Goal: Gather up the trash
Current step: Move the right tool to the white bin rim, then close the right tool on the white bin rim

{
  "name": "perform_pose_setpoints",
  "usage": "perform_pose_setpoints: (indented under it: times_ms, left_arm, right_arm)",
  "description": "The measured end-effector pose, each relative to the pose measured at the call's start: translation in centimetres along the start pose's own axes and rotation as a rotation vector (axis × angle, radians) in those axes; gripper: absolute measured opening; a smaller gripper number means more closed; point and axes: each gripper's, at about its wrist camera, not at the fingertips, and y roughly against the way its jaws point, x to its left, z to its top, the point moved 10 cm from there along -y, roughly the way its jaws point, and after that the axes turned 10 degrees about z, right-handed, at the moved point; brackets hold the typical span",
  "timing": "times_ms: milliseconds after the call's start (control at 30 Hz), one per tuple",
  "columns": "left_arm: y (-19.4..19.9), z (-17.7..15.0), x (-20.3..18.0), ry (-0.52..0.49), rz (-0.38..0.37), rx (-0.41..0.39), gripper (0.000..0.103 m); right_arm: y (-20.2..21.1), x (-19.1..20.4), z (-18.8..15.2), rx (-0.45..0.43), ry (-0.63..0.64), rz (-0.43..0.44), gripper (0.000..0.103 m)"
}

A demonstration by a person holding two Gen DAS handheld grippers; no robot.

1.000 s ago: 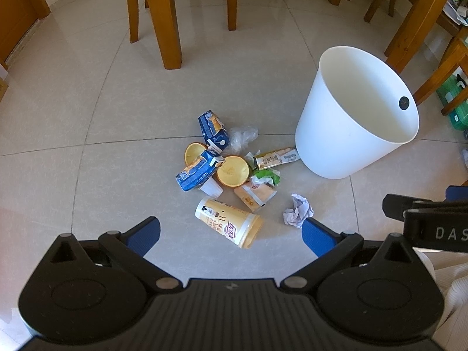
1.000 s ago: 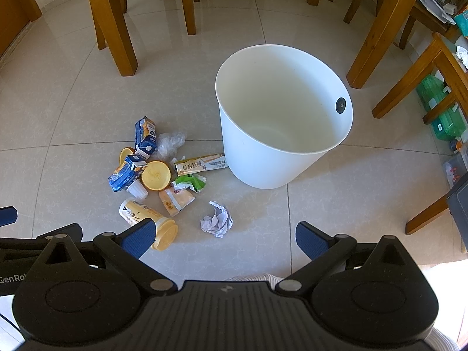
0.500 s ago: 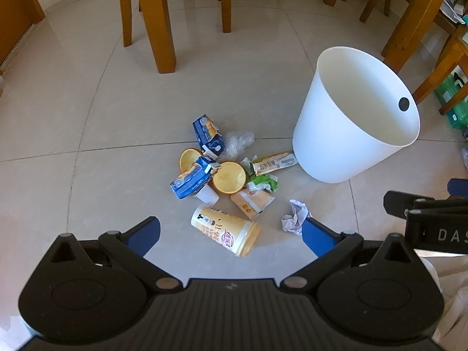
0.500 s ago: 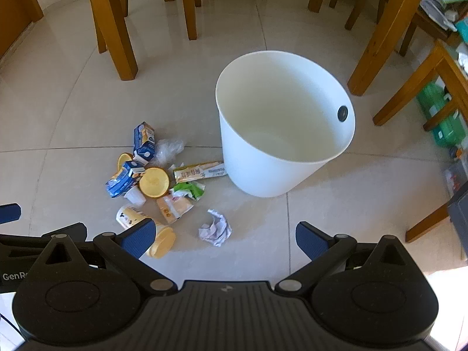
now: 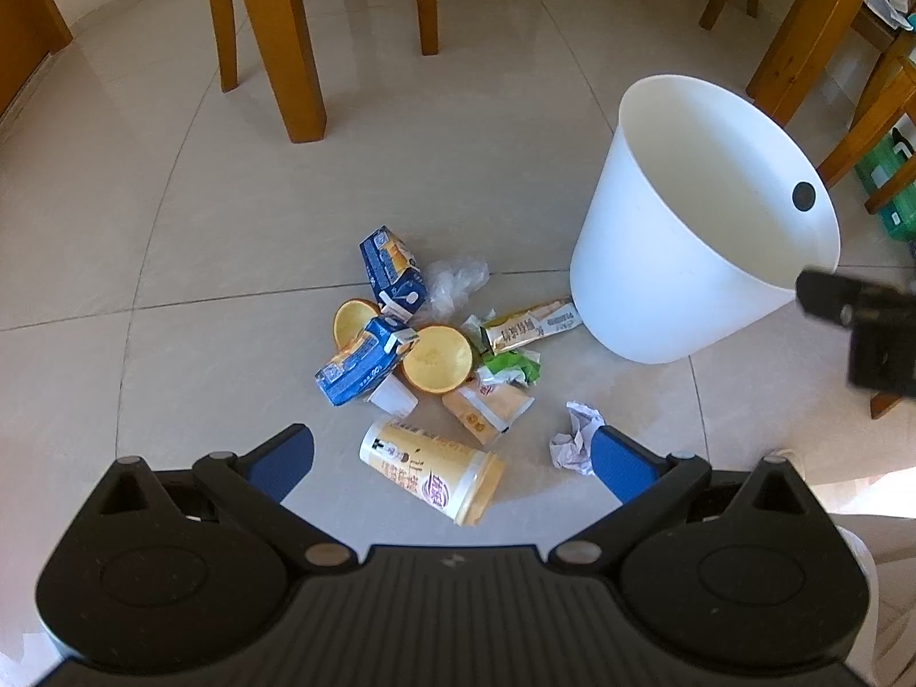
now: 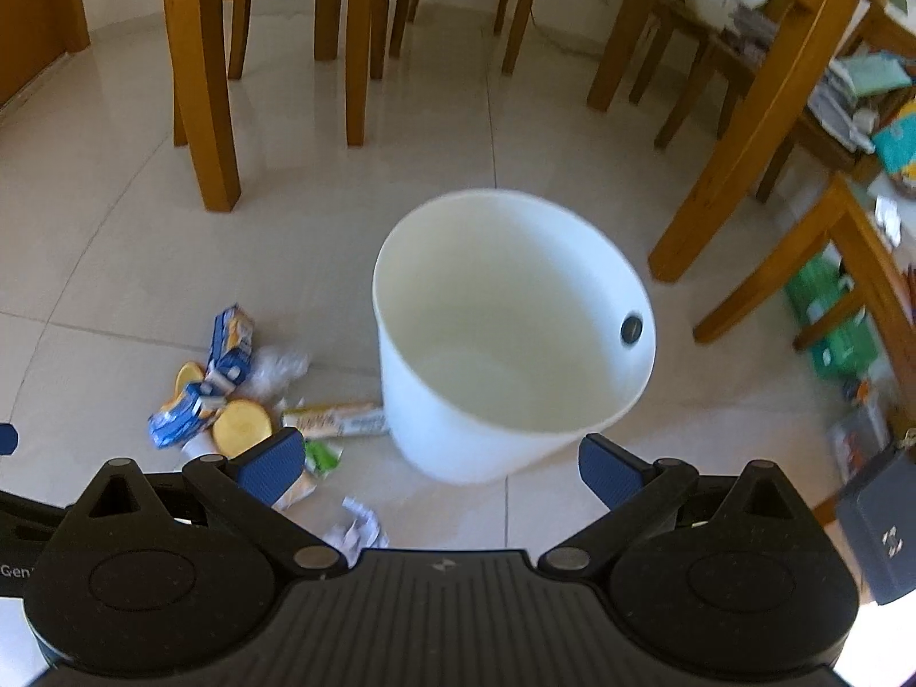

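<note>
With both my left claw and right claw spread and empty, the lying yellow paper cup at lower centre could roll away if nudged.

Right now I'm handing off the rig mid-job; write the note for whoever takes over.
Left claw: open, empty, above the yellow paper cup lying on its side.
Right claw: open, empty, facing the white plastic bin.
Bin looks empty; nothing collected.
On the tile floor left of the bin: two blue cartons, two orange round lids, a gold snack wrapper, a crumpled white paper, other scraps. All remain.
</note>
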Motion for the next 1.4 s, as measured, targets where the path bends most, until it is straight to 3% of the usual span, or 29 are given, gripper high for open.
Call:
perform_pose_setpoints:
  times_ms: [233, 567, 667, 900, 1167, 1400]
  left_arm:
    - [-1.0, 1.5, -1.3, -0.021, -0.007, -0.024, 0.102]
    - [-3.0, 2.8, -3.1, -0.024, -0.043, -0.082, 0.102]
    - [-3.7, 2.8, -3.5, -0.038, -0.037, -0.104, 0.102]
    - [-5.2, 3.0, -4.4, -0.051, -0.037, -0.133, 0.102]
    - [-6.2, 2.9, -4.0, -0.036, -0.018, -0.212, 0.102]
    - [-7.6, 2.0, -3.7, -0.045, 0.000, -0.222, 0.102]
  right_arm:
    - [0.0, -1.7, 3.1, -0.104, 0.014, 0.018, 0.103]
    - [-2.6, -5.7, 5.6, -0.092, 0.007, 0.080, 0.103]
    - [-3.5, -7.8, 6.6, -0.110, -0.009, 0.059, 0.103]
    - [-7.3, -12.8, 7.2, -0.049, -0.038, -0.018, 0.103]
    - [-10.5, -16.7, 6.2, 0.010, -0.209, 0.029, 0.103]
    - [-12.9, -19.3, 6.2, 0.043, -0.249, 0.012, 0.103]
